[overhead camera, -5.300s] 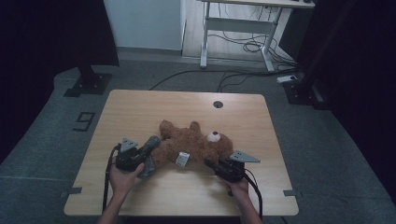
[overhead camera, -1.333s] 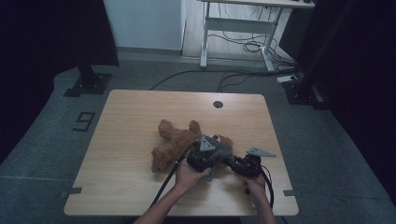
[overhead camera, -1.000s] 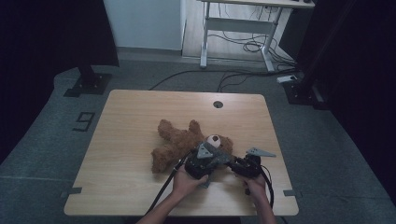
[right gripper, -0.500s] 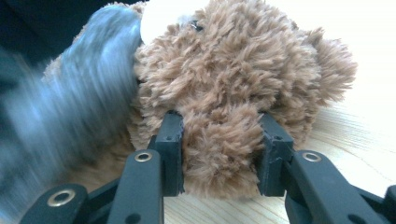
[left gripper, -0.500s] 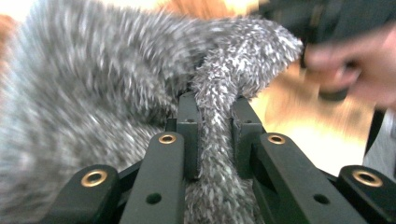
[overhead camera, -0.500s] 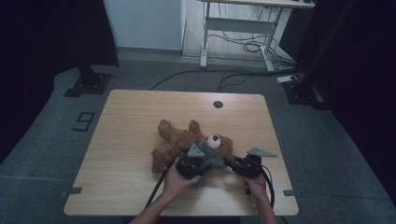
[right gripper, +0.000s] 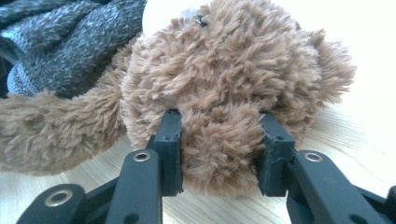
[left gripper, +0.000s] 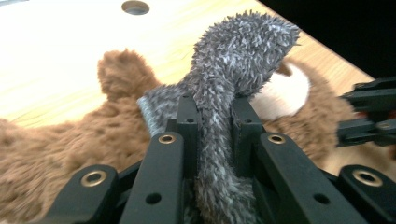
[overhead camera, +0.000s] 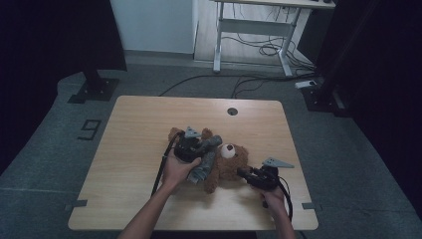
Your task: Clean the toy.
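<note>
Our left tool sits left of centre in the high view, over the bear's body, its jaws clamped on a strip of fuzzy grey knit cloth. In the left gripper view that cloth rises between the two black jaws and flops over at the upper centre of the frame, hiding part of the bear's pale muzzle behind it. We see the cloth in the high view as a grey band running from the tool down toward the lower left, lying across the brown teddy bear.

That bear lies near the middle of the wooden surface; its long axis runs from the upper left, where a limb pokes out behind the left tool, to the lower right, where its head is. A round cable hole sits above it, well apart.

At the right, our right tool is closed on a tuft of the bear's head, the plush bulging between its jaws.
</note>
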Motion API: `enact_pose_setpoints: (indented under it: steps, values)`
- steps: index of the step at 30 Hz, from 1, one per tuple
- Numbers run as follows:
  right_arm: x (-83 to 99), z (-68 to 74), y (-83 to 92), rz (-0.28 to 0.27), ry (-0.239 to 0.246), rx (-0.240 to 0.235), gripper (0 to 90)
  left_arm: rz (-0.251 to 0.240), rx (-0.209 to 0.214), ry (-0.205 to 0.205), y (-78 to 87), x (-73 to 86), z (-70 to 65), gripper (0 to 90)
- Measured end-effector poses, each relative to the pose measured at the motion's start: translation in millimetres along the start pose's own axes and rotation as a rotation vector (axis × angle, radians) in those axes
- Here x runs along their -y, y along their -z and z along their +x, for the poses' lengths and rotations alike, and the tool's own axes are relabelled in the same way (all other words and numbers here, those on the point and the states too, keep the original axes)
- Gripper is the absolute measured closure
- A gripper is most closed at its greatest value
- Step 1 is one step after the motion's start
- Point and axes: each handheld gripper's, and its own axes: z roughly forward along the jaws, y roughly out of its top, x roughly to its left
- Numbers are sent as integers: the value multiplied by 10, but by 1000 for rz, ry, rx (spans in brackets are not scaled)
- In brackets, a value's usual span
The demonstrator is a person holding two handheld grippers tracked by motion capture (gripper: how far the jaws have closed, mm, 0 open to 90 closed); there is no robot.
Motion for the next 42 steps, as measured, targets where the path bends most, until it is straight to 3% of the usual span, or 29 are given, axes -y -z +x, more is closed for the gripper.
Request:
enact_pose_setpoints:
  steps: [4,7,11,17,24,26,29,30,33,34,37,39,40,41,42]
  values:
    - [2,-3,0,-1,-3,-4,592,-6,4,21,10,39,46,771]
    - [5,0,4,2,5,-3,592,-7,-9,14,66,48,83,771]
    - [9,-5,3,0,2,-4,592,1,-86,-2,209,72,204,772]
    - [11,-3,-1,5,12,-7,593,-11,-71,39,243,253,321,773]
    - [12,0,2,4,16,-7,577,-7,-74,47,268,305,351,776]
    - [8,9,7,-2,17,0,528,-9,-79,43,250,347,334,780]
    - [-9,34,43,-60,-6,35,361,-29,-44,75,252,460,361,782]
    - [-9,34,43,-60,-6,35,361,-29,-44,75,252,460,361,783]
    - [-70,74,86,-129,-65,47,214,-51,-16,89,282,573,354,784]
    - [-70,74,86,-129,-65,47,214,-51,-16,89,282,573,354,784]
    - [-106,113,-35,-78,-63,69,132,-70,2,94,321,671,330,783]
    - [-85,137,-149,-28,-67,57,95,-75,13,99,341,713,322,783]
    - [-85,137,-149,-28,-67,57,95,-75,13,99,341,713,322,783]
    - [-70,149,-203,-1,-61,46,74,-75,17,98,351,730,319,783]
    - [-49,175,-280,34,-46,64,90,-77,18,97,366,753,308,783]
